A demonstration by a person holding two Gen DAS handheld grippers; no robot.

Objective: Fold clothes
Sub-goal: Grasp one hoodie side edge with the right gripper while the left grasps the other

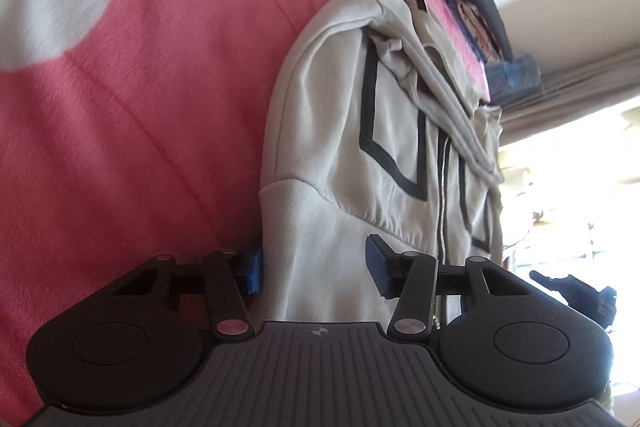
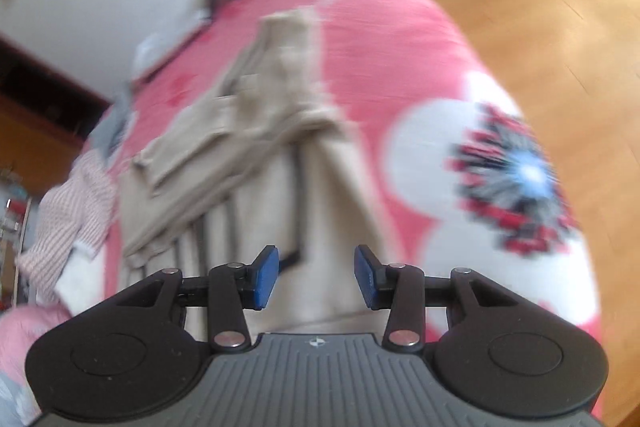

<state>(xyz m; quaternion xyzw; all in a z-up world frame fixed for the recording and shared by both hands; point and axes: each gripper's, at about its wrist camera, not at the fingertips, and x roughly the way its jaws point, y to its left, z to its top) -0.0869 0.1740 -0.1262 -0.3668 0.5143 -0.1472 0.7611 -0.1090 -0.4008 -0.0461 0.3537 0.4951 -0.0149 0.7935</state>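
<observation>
While the cream hoodie (image 1: 344, 131) lies on the pink blanket (image 1: 168, 87), left gripper (image 1: 316, 267) straddles its hem, half-wide; right gripper (image 2: 316, 277) half-wide, holding nothing.

A bed under a pink blanket (image 1: 160, 107) with white flower patches carries a cream zip hoodie (image 1: 340, 155), a striped shirt (image 2: 68, 211) and dark clothes (image 1: 480, 15).

Count of things on the bed

One cream hoodie (image 1: 340, 131), one pink blanket (image 1: 160, 107), one striped garment (image 2: 76, 203), two tongs.
</observation>
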